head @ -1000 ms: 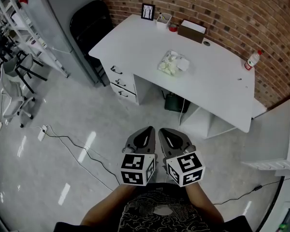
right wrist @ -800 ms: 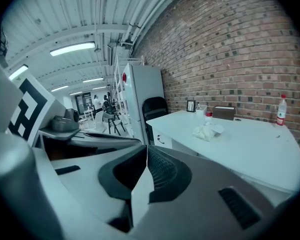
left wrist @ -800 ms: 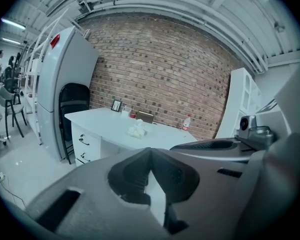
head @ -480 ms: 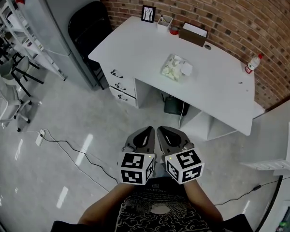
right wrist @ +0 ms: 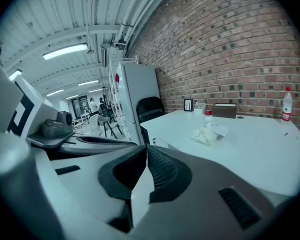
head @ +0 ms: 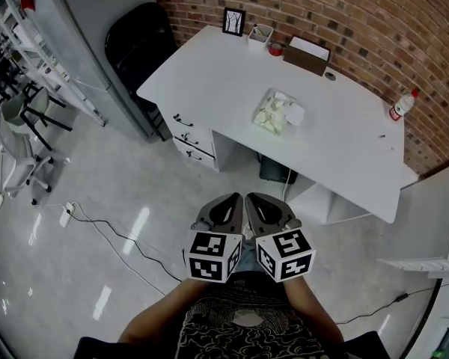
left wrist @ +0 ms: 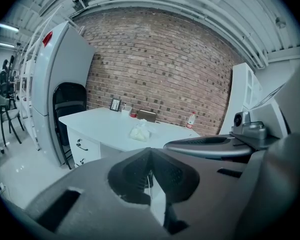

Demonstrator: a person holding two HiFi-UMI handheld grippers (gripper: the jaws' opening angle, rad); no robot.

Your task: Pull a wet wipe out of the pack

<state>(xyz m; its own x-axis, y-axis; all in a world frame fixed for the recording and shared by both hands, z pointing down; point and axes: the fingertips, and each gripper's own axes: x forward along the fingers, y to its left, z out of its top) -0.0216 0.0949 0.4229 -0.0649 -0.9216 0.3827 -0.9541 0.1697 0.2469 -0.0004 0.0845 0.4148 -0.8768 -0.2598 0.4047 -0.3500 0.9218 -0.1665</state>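
Wet wipe pack (head: 278, 111) lies mid-desk (head: 209, 73), well apart from both grippers, which hang low by the person's torso, across open floor from the desk. Left gripper (head: 226, 203) pressed together, empty. Right gripper (head: 258, 203) the same, nothing between. Pack looks soft, crumpled and light, and would probably slide or lift when pulled. Best to pin its body with one gripper and pinch the white tuft at the opening with the other. Wipe is likely thin, damp and easily torn. Right gripper view shows a raised white flap (right wrist: 220, 130) on the pack. Only the head view shows the floor gap to the desk.
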